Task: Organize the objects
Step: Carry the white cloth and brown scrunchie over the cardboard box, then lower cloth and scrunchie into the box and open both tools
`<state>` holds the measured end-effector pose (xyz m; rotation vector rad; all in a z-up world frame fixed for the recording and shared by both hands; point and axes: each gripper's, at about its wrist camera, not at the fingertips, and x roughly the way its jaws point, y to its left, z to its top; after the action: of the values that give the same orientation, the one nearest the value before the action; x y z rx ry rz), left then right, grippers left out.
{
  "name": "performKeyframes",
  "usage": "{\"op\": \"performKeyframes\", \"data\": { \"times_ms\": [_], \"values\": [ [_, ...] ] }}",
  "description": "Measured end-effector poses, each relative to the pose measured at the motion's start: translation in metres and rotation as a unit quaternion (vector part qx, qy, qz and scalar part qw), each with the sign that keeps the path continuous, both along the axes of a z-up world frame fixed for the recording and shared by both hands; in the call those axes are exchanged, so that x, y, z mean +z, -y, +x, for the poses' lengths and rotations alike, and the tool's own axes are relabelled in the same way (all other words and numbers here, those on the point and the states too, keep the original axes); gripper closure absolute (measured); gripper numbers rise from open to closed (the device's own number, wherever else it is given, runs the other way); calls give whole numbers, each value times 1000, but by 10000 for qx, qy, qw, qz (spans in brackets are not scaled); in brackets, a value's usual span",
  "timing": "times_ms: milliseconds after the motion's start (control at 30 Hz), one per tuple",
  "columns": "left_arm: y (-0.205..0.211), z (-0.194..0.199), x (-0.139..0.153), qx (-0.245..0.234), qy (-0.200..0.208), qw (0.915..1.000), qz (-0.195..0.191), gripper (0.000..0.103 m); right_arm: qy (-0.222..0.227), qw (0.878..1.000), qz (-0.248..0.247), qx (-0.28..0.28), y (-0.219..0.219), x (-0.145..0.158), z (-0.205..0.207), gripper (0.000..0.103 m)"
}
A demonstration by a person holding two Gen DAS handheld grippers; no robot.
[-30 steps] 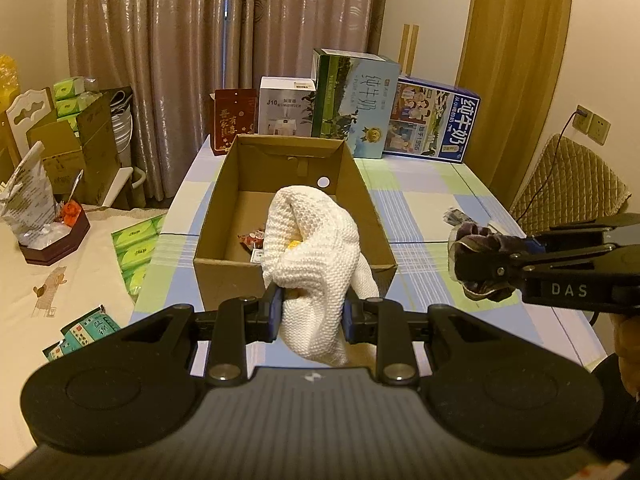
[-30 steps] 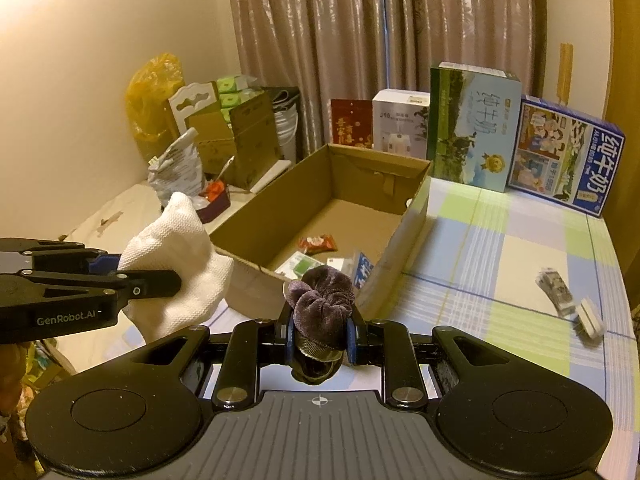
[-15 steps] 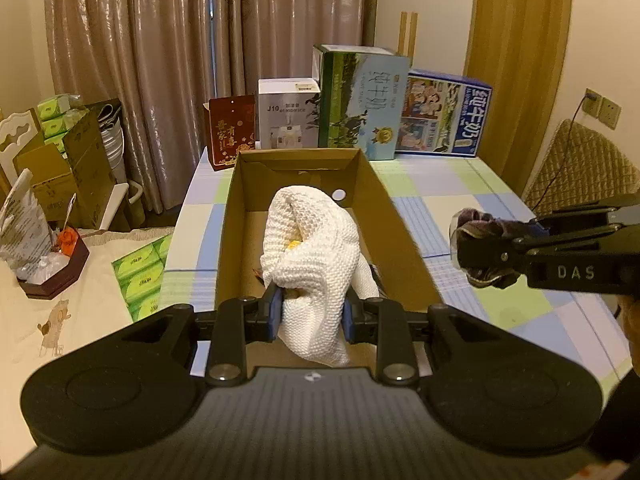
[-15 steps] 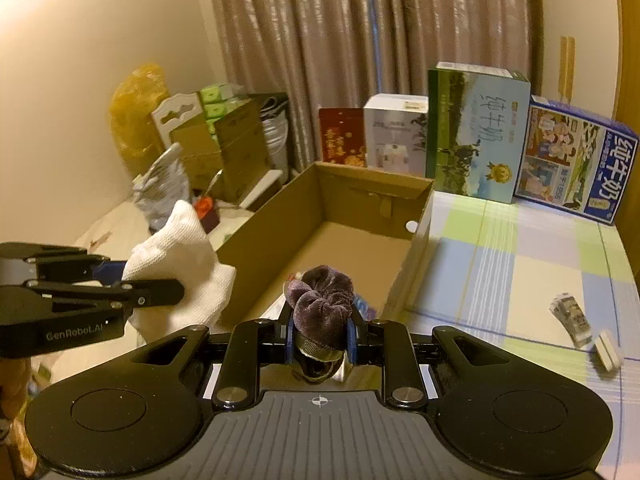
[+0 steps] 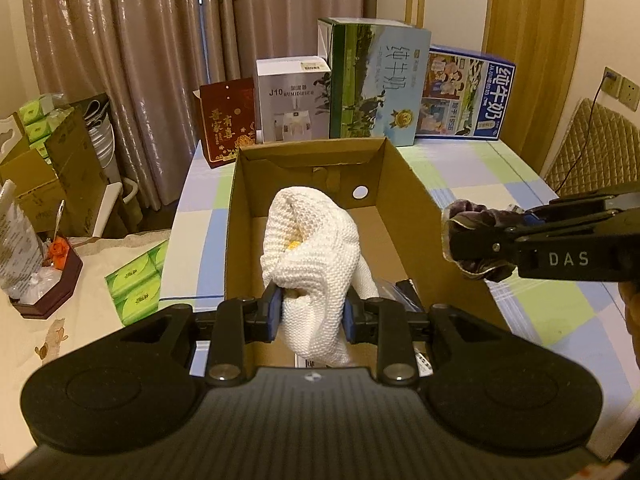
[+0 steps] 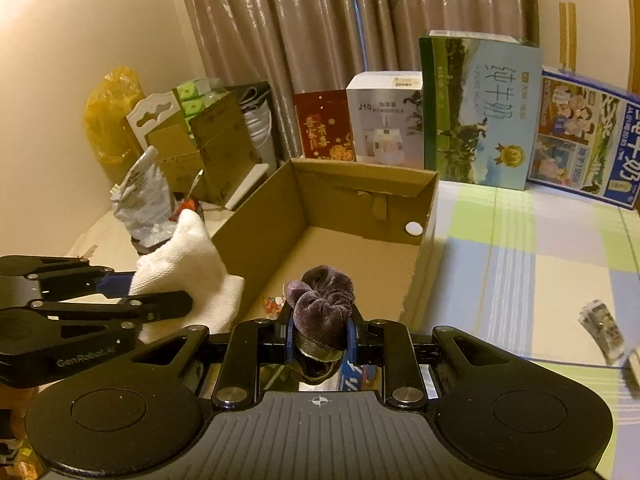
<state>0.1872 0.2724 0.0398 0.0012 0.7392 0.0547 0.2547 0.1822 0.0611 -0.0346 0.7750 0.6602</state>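
The left gripper (image 5: 311, 314) is clenched on a white knitted cloth (image 5: 316, 248), its blue pads pinching the bundle low down so the bulk stands up above the jaws and a loose tail droops below them; the right gripper (image 6: 319, 339) is likewise closed on a purple velvet scrunchie (image 6: 322, 307), most of which bulges above the pads. Both loads hang over the near end of the open cardboard box (image 5: 404, 168), the cloth at about 12 o'clock from the left tongs, the scrunchie at about 3 o'clock in the left wrist view, above the box's right wall. The step in hand appears to be dropping these soft things into the box, and it would go best if each gripper came well inside the walls and lowered before letting go, so the cloth's tail does not drape over the near rim and the scrunchie does not fall outside onto the checked tablecloth (image 6: 520, 248). The cloth's long axis runs roughly upright, its rounded end pointing toward 12 o'clock; small packets (image 6: 272, 304) already lie on the box floor
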Motion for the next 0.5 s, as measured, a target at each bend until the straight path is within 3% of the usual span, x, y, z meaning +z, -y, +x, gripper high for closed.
{"op": "performKeyframes", "data": {
  "times_ms": [200,500],
  "values": [
    [-10,19,-12,97,36,9999,-83,67,-97,9999,6,-41,-4,-12,13,82],
    [-22,7,-11,262,139,9995,-138,63,-189,9998,32,-45,-6,-19,19,82]
  ]
}}
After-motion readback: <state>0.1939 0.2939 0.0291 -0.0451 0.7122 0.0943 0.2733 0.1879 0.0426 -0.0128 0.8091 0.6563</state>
